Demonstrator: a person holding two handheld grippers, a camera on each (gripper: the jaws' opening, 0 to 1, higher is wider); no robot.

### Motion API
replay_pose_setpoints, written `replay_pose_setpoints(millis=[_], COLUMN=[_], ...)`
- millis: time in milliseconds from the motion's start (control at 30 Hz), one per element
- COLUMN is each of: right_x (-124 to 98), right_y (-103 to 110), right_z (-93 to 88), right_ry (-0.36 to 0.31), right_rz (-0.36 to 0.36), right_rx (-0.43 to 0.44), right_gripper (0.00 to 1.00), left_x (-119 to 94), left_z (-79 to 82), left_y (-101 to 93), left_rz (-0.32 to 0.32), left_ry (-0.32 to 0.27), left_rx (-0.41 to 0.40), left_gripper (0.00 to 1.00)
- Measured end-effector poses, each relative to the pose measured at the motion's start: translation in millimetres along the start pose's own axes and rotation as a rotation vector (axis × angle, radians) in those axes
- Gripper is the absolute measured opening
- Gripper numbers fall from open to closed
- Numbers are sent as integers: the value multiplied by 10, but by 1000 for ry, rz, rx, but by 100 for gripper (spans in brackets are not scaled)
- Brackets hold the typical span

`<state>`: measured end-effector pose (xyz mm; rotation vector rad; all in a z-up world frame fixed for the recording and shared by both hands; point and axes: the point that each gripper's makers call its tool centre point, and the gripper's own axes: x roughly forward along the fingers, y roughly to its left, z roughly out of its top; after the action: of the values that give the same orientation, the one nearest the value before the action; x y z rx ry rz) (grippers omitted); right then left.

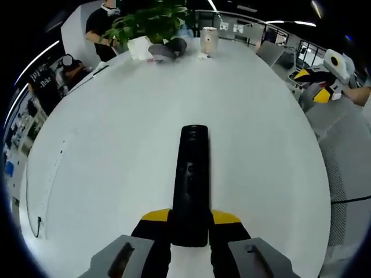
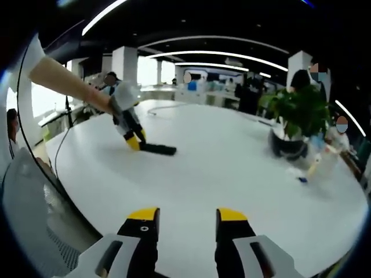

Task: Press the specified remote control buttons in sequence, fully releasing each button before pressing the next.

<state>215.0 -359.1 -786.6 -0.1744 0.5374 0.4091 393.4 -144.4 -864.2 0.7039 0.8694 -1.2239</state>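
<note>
In the left gripper view, the yellow-tipped left gripper (image 1: 190, 223) is seen low over the round white table (image 1: 116, 174), its two jaws closed on the near end of a long black remote control (image 1: 192, 179). The remote control lies flat on the tabletop and points away toward the far side. At the far edge a leafy green potted plant (image 1: 152, 23) is found, with a small pale cylindrical device (image 1: 208, 39) just to its right.

In the right gripper view, the yellow-tipped right gripper (image 2: 186, 223) is held above the near edge of the table (image 2: 232, 168), its jaws parted and nothing between them. Farther off on the left, a bare outstretched forearm (image 2: 66, 78) is reached in from the left, angled downward, and the left gripper (image 2: 130, 130) is carried at its end, tilted down to the remote control (image 2: 156, 149) on the table. The plant (image 2: 298, 116) is seen at the far right, in a dark pot. People are seen standing beyond the table.
</note>
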Motion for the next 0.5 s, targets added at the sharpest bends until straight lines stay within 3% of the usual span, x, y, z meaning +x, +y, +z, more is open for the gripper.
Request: replay_pose_setpoints(millis=[500], right_x=[14], right_y=[54], right_z=[-22], right_ry=[14], right_rz=[32], right_rx=[10], right_gripper=[31], left_x=[-1], left_z=[2], left_y=[-147], left_rz=[-15], left_ry=[26], left_rx=[46], left_gripper=[23])
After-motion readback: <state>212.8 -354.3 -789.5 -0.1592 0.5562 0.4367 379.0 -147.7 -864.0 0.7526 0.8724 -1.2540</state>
